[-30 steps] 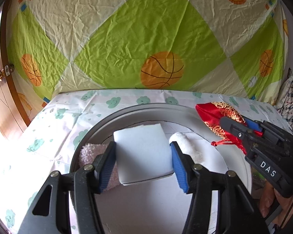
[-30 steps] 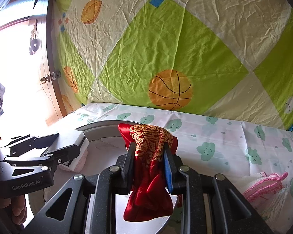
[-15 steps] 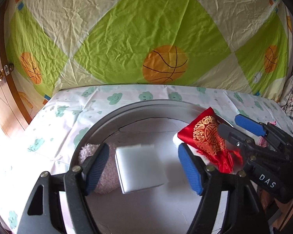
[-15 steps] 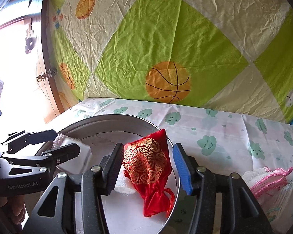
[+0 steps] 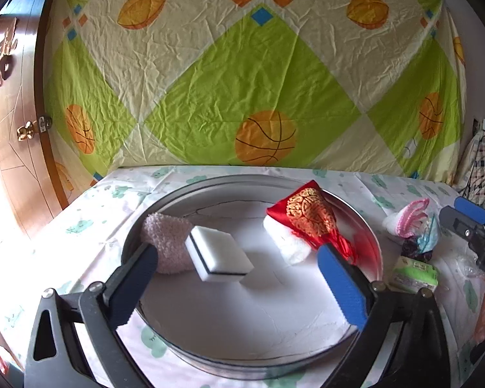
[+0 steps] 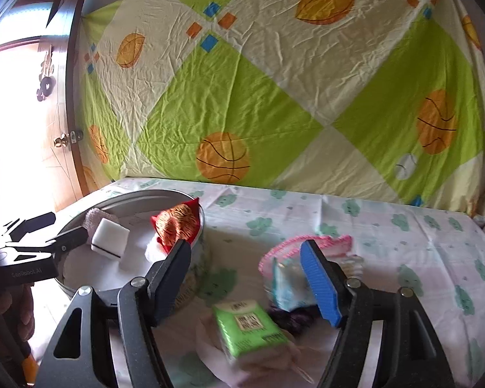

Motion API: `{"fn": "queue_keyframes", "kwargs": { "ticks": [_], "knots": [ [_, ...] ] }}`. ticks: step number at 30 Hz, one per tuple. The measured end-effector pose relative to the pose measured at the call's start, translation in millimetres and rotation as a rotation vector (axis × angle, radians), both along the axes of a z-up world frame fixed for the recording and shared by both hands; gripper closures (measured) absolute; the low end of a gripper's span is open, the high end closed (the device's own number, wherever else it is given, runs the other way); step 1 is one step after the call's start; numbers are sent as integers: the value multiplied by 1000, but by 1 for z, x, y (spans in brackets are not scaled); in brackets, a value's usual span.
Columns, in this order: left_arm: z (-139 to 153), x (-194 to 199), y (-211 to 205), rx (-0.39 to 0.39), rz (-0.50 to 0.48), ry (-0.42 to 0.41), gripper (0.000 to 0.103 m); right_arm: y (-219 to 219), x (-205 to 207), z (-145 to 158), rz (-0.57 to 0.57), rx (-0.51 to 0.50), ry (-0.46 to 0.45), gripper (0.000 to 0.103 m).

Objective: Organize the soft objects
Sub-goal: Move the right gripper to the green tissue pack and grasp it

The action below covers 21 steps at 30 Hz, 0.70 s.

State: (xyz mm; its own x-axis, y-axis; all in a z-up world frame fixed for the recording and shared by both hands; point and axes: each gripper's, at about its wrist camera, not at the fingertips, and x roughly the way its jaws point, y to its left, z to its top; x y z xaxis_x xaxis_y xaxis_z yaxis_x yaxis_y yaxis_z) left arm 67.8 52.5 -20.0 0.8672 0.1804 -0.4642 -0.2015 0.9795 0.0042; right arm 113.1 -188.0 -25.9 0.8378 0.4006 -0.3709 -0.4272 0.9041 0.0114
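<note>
A round metal tray (image 5: 242, 179) (image 6: 135, 197) holds a white sponge (image 5: 220, 255) (image 6: 110, 237), a pink fluffy piece (image 5: 168, 245) and a red gold-embroidered pouch (image 5: 310, 216) (image 6: 177, 226) lying on a white fluffy piece (image 5: 287, 245). My left gripper (image 5: 237, 249) (image 6: 58, 229) hovers at the tray's near side, its jaws opening wide; the sponge lies free between them, untouched. My right gripper (image 6: 245, 245) (image 5: 462, 218), jaws opening and holding nothing, is to the right of the tray. A green tissue pack (image 6: 249, 326) (image 5: 414, 271) lies below its fingers.
Right of the tray lie a pink crochet piece (image 6: 307, 245) (image 5: 410, 216), a bluish plastic bag (image 6: 287, 284) and a dark purple item (image 6: 294, 317). A cloud-print cloth (image 6: 388, 226) covers the table. A basketball-print sheet (image 5: 242, 80) hangs behind, a wooden door (image 5: 13, 129) stands left.
The left gripper opened, left the sponge in the tray and drew back. The right gripper opened, dropped the red pouch into the tray and swung right over the pile on the table.
</note>
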Motion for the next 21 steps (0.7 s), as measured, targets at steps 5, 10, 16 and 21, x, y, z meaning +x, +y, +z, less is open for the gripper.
{"fn": "queue_keyframes", "kwargs": {
  "ticks": [5,10,16,21],
  "knots": [
    [-7,-13,-21,11,-19,-23,2,-21,-9,-16,3,-40,51,31],
    [-7,-20,-34,19,-37,-36,2,-23,-2,-31,56,-7,139,31],
    [-14,-18,-42,47,-44,-21,2,-8,14,-43,94,-54,222,31],
    [-18,-15,-41,47,-41,-8,2,1,27,-51,100,-89,280,31]
  ]
}}
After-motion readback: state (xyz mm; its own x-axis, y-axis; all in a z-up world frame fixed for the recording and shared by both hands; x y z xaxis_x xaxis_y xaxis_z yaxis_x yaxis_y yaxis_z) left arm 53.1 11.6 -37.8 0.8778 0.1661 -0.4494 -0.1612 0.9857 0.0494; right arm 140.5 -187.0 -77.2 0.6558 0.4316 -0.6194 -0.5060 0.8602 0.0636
